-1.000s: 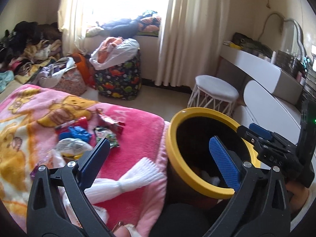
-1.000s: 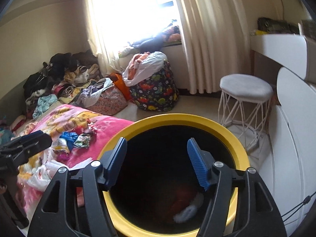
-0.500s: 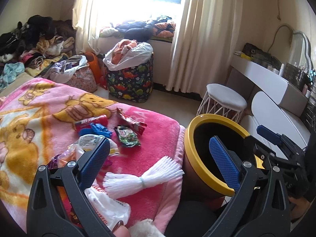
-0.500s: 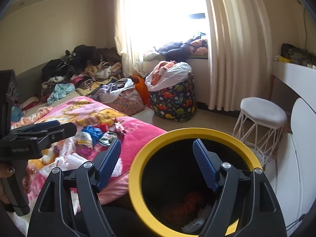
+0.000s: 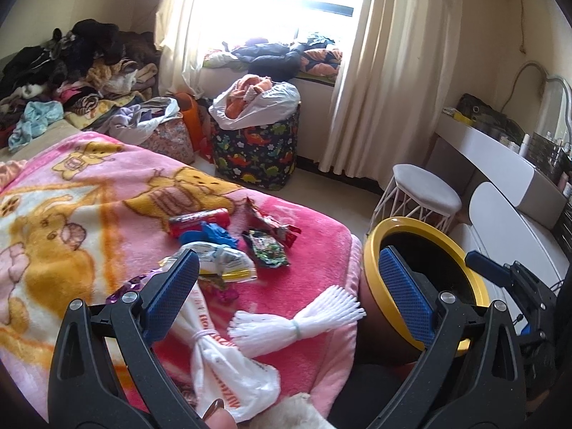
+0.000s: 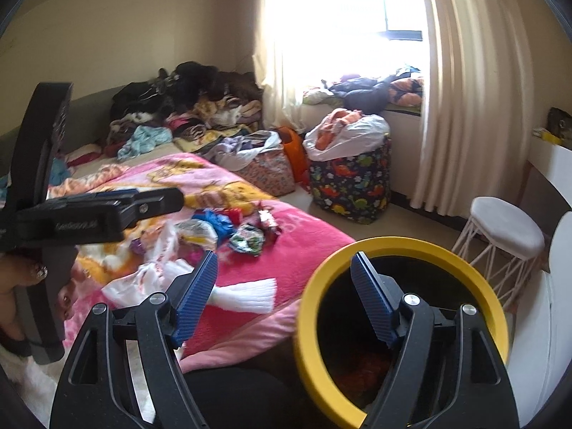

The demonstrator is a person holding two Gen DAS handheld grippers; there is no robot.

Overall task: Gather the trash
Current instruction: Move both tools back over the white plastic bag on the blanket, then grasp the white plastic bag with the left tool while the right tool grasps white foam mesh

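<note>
Trash lies on the pink cartoon blanket (image 5: 107, 214). There is a white foam net (image 5: 296, 321), a knotted white plastic bag (image 5: 221, 368), a red tube wrapper (image 5: 200, 221), a crumpled blue piece (image 5: 211, 236) and a green snack packet (image 5: 268, 250). A black bin with a yellow rim (image 5: 425, 227) stands at the bed's corner, with red and white scraps at its bottom (image 6: 364, 368). My left gripper (image 5: 286, 261) hangs open over the bag and foam net, holding nothing. My right gripper (image 6: 284, 257) is open and empty, its right finger over the bin's rim (image 6: 393, 246) and its left finger over the foam net (image 6: 246, 295).
A white stool (image 5: 425, 196) stands behind the bin, beside a white dressing table (image 5: 500, 157). A dinosaur-print hamper (image 5: 257, 153) and a floral bag (image 5: 168, 139) sit under the window. Clothes are piled at the bed's far end (image 5: 71, 68). A hand (image 6: 14, 286) holds the left gripper's handle.
Both views have swung left, away from the bin's mouth and toward the trash on the bed. The bin now sits further right in each view. The right jaws stand a little wider.
</note>
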